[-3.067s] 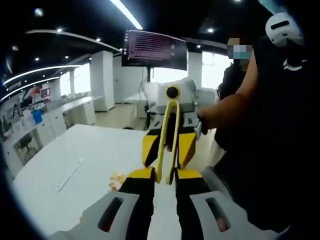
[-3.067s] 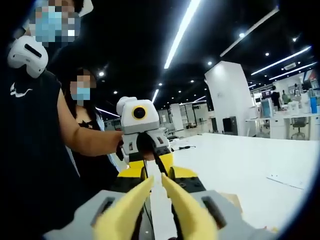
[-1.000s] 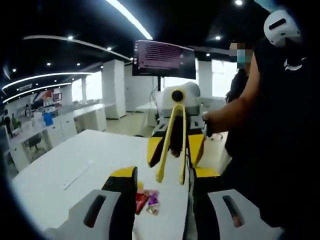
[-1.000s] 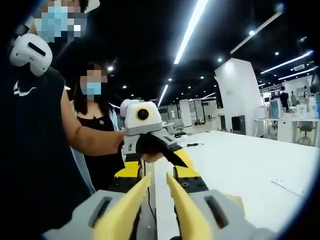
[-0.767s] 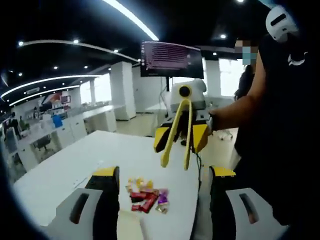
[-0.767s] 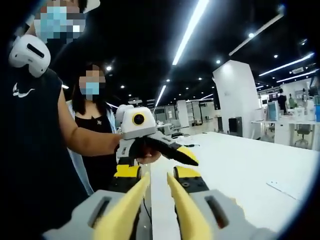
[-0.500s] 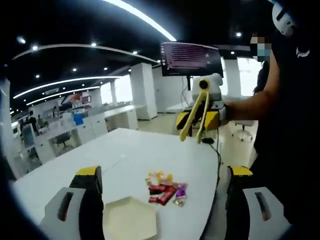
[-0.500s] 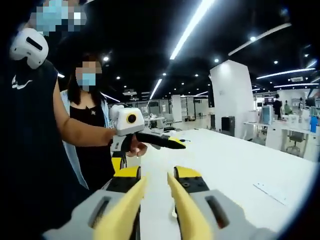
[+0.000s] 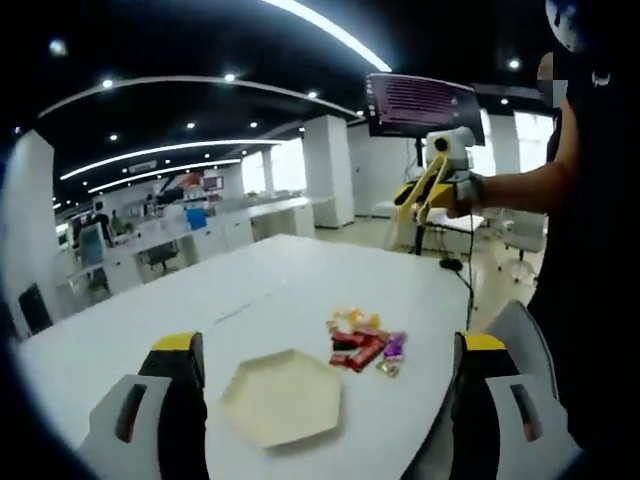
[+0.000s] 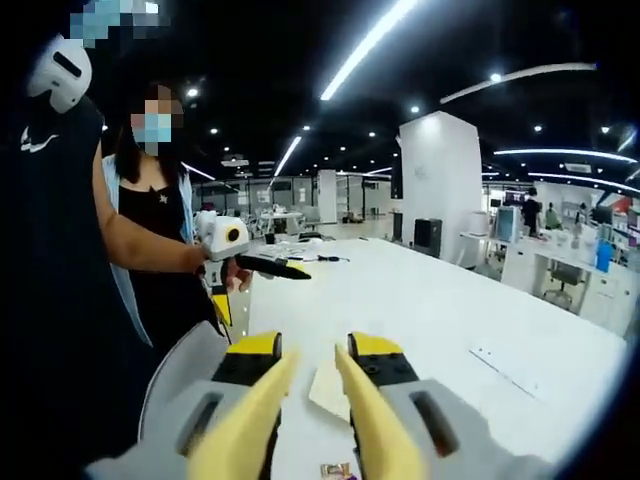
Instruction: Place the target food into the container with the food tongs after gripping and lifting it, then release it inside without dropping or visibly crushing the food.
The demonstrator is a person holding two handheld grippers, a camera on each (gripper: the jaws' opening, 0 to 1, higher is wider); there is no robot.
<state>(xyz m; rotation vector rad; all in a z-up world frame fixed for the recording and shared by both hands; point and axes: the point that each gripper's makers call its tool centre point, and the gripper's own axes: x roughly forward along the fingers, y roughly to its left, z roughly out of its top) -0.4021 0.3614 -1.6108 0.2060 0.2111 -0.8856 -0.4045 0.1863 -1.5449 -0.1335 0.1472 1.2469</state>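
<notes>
A cream hexagonal container [image 9: 283, 396] lies on the white table [image 9: 130, 340], with a small pile of wrapped candies [image 9: 360, 341] just to its right. My left gripper [image 9: 330, 343] is wide open above them, holding nothing. My right gripper [image 10: 315, 350] is shut on yellow food tongs [image 10: 362, 415], whose two arms stand slightly apart with nothing between them. Under the tongs I see a corner of the container [image 10: 325, 390] and one candy [image 10: 335, 468]. The right gripper with the tongs [image 9: 432, 185] hangs far off over the table's end. The left gripper [image 10: 228, 247] is held out at the left.
A second person in black [image 10: 150, 200] stands by the table's left side. A monitor [image 9: 424, 105] on a stand rises beyond the table's end, with a cable [image 9: 455, 268] near it. A flat white strip [image 10: 510, 372] lies on the table. Desks and chairs line the room.
My left gripper's jaws have gone from shut to wide apart. The two grippers have drawn away from each other, and the container and candies have come into view. The tongs stay held.
</notes>
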